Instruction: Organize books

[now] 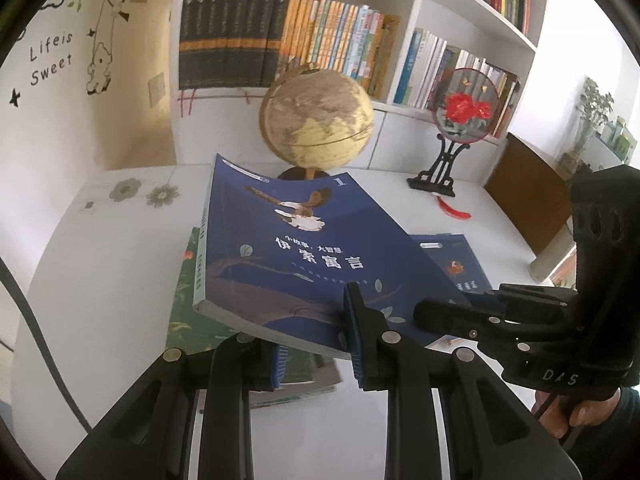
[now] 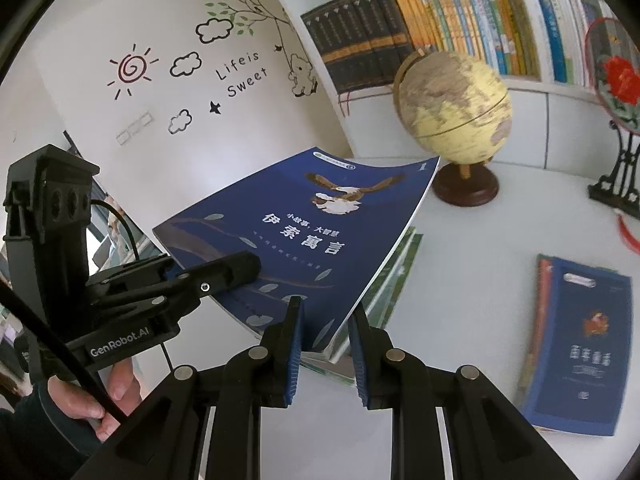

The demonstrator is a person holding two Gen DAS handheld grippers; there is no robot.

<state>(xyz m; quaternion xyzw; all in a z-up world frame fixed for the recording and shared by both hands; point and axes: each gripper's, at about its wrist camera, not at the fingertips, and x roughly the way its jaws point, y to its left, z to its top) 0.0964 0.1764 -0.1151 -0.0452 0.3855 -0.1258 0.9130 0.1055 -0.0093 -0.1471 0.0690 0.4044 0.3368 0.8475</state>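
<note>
Gripping the near edge of a dark blue paperback with a bird on its cover, both grippers hold it tilted above the white table, long axis toward the globe.

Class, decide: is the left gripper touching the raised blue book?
Touching. The left wrist view shows the left gripper clamping the blue book at its near edge.
</note>
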